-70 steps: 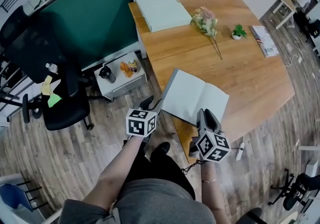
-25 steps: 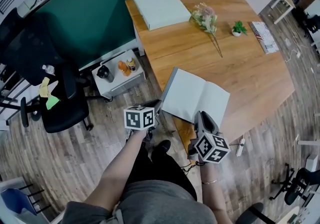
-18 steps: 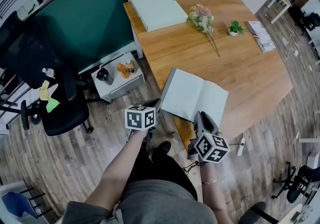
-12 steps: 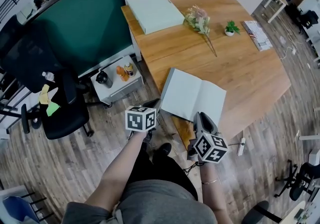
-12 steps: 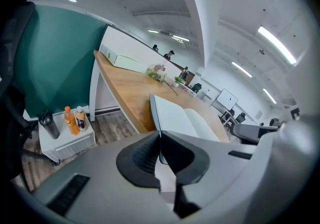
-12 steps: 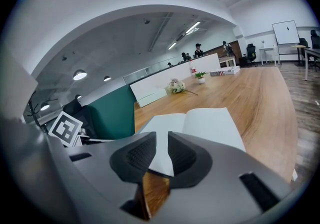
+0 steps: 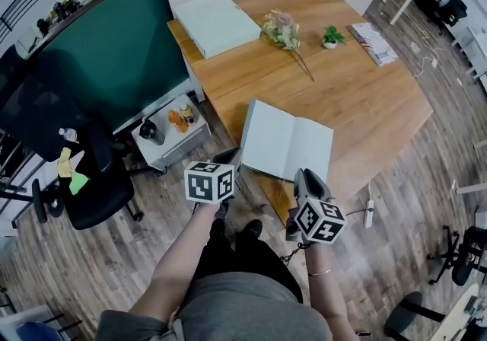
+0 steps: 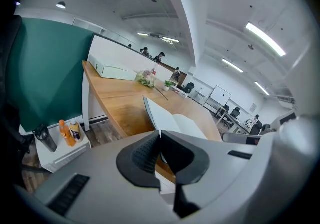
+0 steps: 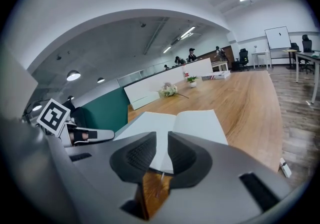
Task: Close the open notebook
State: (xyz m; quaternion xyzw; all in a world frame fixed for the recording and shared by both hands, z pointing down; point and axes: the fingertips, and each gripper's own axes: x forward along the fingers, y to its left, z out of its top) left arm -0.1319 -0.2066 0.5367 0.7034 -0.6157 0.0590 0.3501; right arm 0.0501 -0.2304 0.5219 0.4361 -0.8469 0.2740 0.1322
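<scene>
At the far left a black office chair (image 7: pixel 72 172) stands on the wood floor. Just right of it, a small white cabinet (image 7: pixel 173 136) carries a dark cup and two small bottles. A green partition (image 7: pixel 114 50) runs along the left side of the wooden surface (image 7: pixel 373 103).

On the far part of the surface lie, from left to right, a flat white box (image 7: pixel 217 23), a bunch of flowers (image 7: pixel 283 30), a small potted plant (image 7: pixel 331 35) and a magazine (image 7: pixel 370 43).

The notebook (image 7: pixel 288 141) lies open at the near left corner of the surface, blank pages up. Its left half rises at a slant, while its right half lies flat.

The left claw (image 7: pixel 228 158) is held over the floor off that corner, near the notebook's left edge but apart from it. In the left gripper view its jaws meet at the tips and have hold of nothing.

The right claw (image 7: pixel 304 180) sits to the right of the left one, just beside the notebook's near edge. In the right gripper view its jaws stand a narrow slit apart. The notebook's near edge and the rim of the surface show through the gap, and the jaws grip nothing.
</scene>
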